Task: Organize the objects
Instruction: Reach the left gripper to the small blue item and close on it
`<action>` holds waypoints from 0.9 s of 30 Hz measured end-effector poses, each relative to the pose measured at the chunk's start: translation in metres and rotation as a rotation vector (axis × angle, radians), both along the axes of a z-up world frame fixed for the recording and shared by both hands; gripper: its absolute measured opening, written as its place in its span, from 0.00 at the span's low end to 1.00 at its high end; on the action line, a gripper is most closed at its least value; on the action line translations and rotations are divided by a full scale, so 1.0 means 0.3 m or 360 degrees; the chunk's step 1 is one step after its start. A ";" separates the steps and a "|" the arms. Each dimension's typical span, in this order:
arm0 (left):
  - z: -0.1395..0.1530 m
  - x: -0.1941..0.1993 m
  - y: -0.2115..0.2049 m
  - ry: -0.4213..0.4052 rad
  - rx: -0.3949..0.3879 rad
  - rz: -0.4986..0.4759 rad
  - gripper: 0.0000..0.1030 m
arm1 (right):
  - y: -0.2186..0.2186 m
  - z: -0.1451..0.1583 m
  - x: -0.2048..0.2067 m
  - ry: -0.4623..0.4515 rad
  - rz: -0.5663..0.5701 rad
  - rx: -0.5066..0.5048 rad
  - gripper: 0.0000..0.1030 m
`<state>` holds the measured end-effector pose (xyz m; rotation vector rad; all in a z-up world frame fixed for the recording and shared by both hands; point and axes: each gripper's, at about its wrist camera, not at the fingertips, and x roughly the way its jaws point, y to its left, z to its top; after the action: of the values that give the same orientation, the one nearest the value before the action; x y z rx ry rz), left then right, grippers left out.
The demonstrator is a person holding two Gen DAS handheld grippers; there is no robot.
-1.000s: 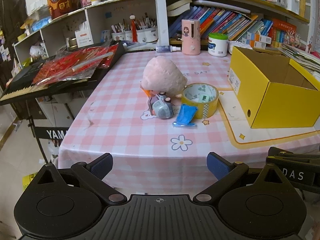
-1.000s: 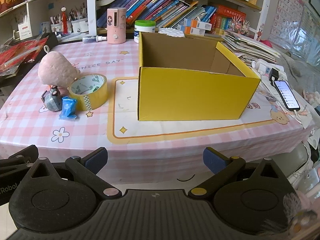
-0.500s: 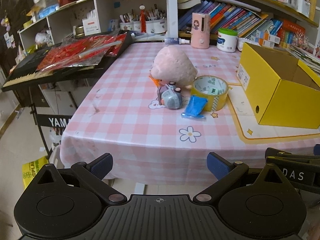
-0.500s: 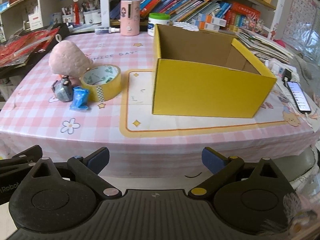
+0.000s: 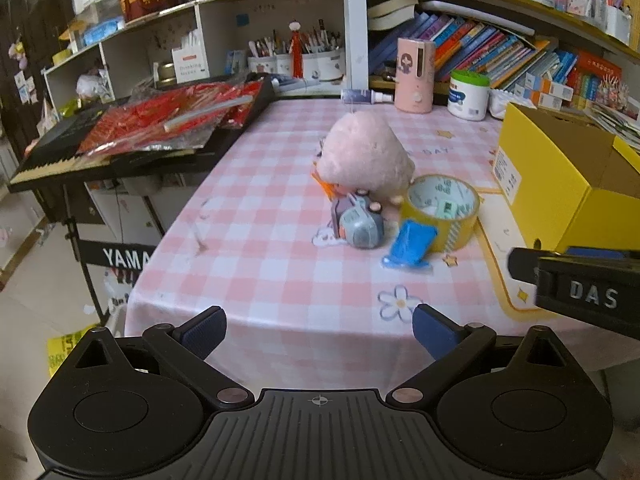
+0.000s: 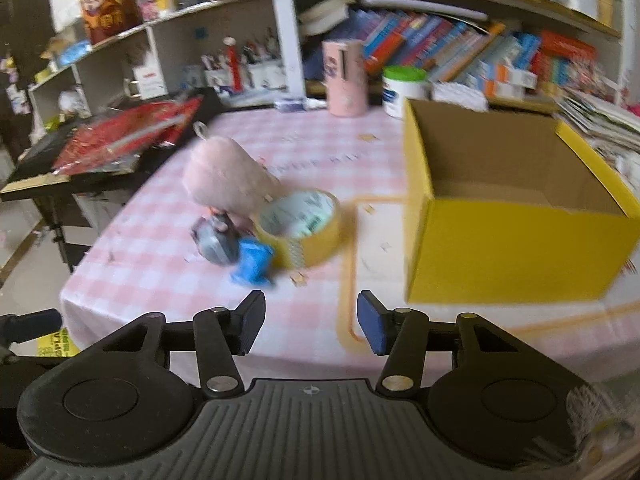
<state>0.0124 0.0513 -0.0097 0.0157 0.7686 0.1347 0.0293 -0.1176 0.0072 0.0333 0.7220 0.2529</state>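
Our right gripper (image 6: 311,322), jaws closing on nothing, faces the blue packet (image 6: 253,263) just ahead-left; left gripper (image 5: 319,332) wide, empty.

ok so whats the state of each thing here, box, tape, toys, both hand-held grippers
yellow box: upright, top open, looks empty
tape roll: lying flat
pink plush: on the table, touching the tape
blue packet: leaning on the tape
left hand-held gripper: open, empty
right hand-held gripper: closing, nothing between its jaws
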 end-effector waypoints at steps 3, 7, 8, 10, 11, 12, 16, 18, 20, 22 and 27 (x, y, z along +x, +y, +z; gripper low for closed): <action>-0.003 0.034 -0.009 -0.0009 0.0014 -0.0039 0.86 | 0.021 0.004 0.048 -0.0005 0.0067 0.0005 0.43; -0.027 0.090 -0.038 0.0001 0.0045 -0.0125 0.74 | 0.041 0.001 0.135 0.0014 0.0115 0.0000 0.43; -0.033 0.105 -0.047 0.0003 0.0047 -0.0146 0.68 | 0.046 -0.002 0.155 0.0021 0.0129 -0.0001 0.43; -0.045 0.137 -0.065 0.0008 0.0046 -0.0189 0.65 | 0.052 -0.005 0.201 0.0038 0.0159 -0.0001 0.43; -0.049 0.152 -0.074 0.0003 0.0039 -0.0210 0.63 | 0.053 -0.005 0.222 0.0044 0.0173 -0.0005 0.43; -0.055 0.169 -0.083 -0.0001 0.0028 -0.0233 0.62 | 0.056 -0.006 0.243 0.0049 0.0190 -0.0011 0.44; -0.089 0.245 -0.118 0.0040 -0.0019 -0.0308 0.47 | 0.055 -0.008 0.318 0.0059 0.0219 -0.0039 0.48; -0.107 0.278 -0.132 0.0057 -0.0020 -0.0330 0.42 | 0.048 -0.005 0.351 0.0069 0.0227 -0.0032 0.54; -0.124 0.308 -0.147 0.0065 -0.0007 -0.0352 0.40 | 0.047 -0.006 0.383 0.0082 0.0238 -0.0021 0.56; -0.137 0.336 -0.160 0.0078 -0.0001 -0.0371 0.39 | 0.051 -0.007 0.415 0.0096 0.0256 -0.0017 0.58; -0.173 0.382 -0.172 0.0124 -0.0013 -0.0392 0.27 | 0.072 -0.021 0.473 0.0134 0.0279 -0.0077 0.76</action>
<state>0.1272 -0.0003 -0.0617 0.1079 0.8386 -0.1035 0.1712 -0.0961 0.0008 -0.0659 0.8158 0.4035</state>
